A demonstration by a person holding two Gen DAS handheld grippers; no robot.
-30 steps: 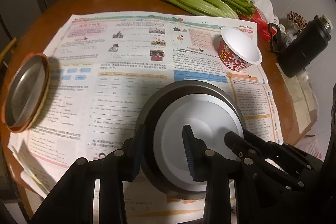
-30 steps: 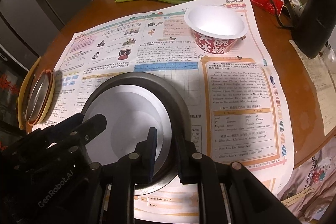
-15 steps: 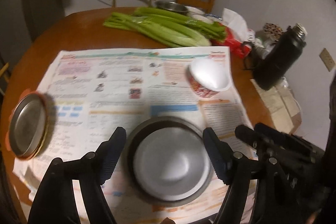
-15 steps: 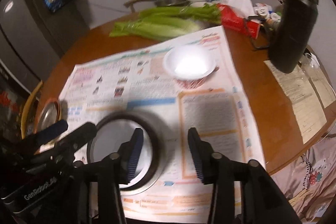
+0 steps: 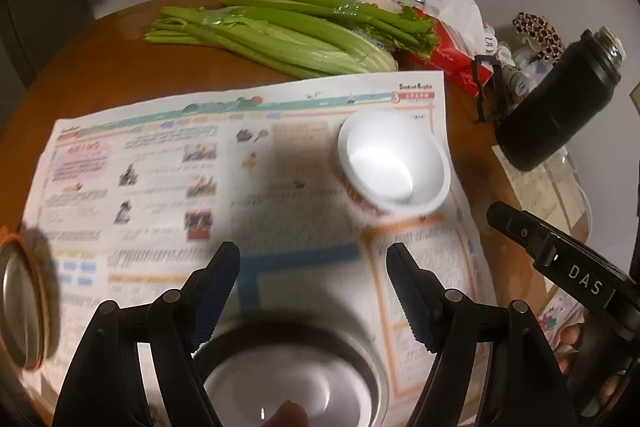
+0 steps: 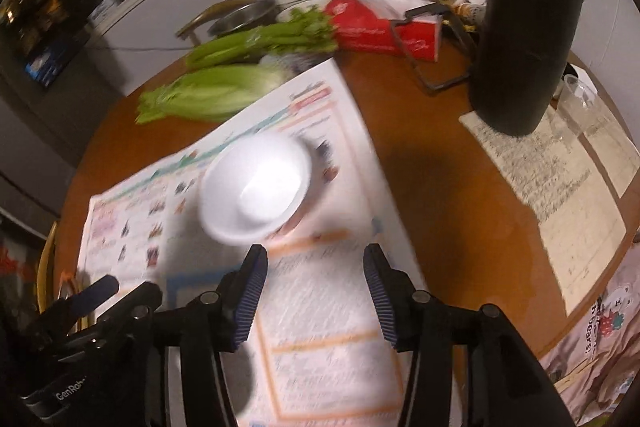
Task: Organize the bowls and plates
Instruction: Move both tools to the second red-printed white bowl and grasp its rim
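- At the far left edge of the worktop [image 5: 100,39], my left view shows a shallow metal dish with an orange rim [image 5: 18,307], well apart from both tools and partly cut off by the frame.
- My left tool [image 5: 312,291] is spread wide and holds nothing; the newspaper [image 5: 168,187] shows in the gap between its pads.
- Just below that tool, close under the camera, sits the steel plate [image 5: 296,383], free on the paper, with neither pad touching it.
- Ahead and to the right of my left tool stands the white paper bowl [image 5: 394,163], upright, mouth up, on the far right part of the newspaper.
- In my right view the same bowl [image 6: 256,191] lies just beyond the fingertips and a little left of the centre line; being round, it has no long axis to line up with.
- My right tool [image 6: 314,291] is empty and its jaws are opening, with only print between them.
- I judge the right hand the nearer one for the bowl: a short reach forward and slightly left would bring a pad to its rim.
- Far right, the black flask [image 6: 524,27] stands well clear of that path.
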